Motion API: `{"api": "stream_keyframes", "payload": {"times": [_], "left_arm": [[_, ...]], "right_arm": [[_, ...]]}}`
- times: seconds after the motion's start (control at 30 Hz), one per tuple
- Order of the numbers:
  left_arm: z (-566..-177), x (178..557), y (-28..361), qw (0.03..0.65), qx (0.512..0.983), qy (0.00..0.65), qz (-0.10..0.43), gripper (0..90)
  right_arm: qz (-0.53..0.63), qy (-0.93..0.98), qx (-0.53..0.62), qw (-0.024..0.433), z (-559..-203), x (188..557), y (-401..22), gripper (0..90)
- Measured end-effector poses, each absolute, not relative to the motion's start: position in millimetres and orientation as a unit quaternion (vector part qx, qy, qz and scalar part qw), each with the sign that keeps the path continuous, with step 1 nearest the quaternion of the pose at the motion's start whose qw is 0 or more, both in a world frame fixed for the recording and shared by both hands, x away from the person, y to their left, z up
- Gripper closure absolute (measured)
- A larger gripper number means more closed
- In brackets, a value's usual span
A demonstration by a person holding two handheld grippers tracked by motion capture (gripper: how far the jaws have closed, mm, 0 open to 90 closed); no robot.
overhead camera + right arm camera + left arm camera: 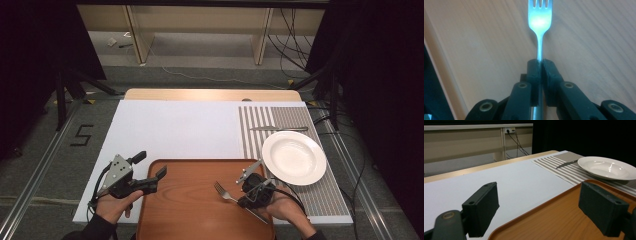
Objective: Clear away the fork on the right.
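Over the tray [200, 200] at the desk's near edge, my right gripper [539, 65] has its fingers clamped on the fork [539, 22], not yet laid by the plate [294, 157] beside the knife [278, 129], while my left gripper [150, 170] waits, fingers spread.

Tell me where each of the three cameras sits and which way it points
High view: above the near table edge, looking forward and down; both hands show, left claw, right claw.
Left gripper view: on the left claw, facing plate; jaws apart.
Right gripper view: on the right claw, facing tray.
Shared: fork.
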State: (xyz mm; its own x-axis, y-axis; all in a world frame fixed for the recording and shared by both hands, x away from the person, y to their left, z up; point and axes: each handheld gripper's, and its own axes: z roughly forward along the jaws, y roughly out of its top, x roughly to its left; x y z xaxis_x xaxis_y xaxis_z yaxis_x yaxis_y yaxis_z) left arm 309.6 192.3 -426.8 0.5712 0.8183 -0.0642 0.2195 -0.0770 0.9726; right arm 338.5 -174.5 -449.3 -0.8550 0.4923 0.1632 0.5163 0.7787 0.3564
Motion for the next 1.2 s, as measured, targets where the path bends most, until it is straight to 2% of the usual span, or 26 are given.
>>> {"api": "stream_keyframes", "payload": {"times": [0.37, 0.57, 0.63, 0.73, 0.97, 1.2], "left_arm": [[-427, 309, 192, 0.563, 0.685, 0.379, 0.265, 16.0], [-427, 309, 193, 0.564, 0.684, 0.380, 0.265, 16.0], [-427, 310, 193, 0.564, 0.683, 0.381, 0.265, 16.0], [-427, 310, 193, 0.564, 0.683, 0.381, 0.265, 16.0], [-427, 310, 193, 0.563, 0.683, 0.382, 0.265, 16.0], [-427, 310, 193, 0.563, 0.683, 0.382, 0.265, 16.0]], "right_arm": [[-0.171, -0.951, -0.256, 0.027, -456, 337, -167, 83.7], [-0.211, -0.945, -0.251, 0.013, -449, 336, -168, 65.7], [-0.227, -0.943, -0.242, 0.001, -446, 335, -166, 64.6], [-0.241, -0.946, -0.219, -0.007, -446, 332, -162, 67.0], [-0.221, -0.954, -0.200, -0.020, -451, 327, -152, 83.1], [-0.199, -0.963, -0.180, -0.027, -456, 327, -146, 90.0]]}}
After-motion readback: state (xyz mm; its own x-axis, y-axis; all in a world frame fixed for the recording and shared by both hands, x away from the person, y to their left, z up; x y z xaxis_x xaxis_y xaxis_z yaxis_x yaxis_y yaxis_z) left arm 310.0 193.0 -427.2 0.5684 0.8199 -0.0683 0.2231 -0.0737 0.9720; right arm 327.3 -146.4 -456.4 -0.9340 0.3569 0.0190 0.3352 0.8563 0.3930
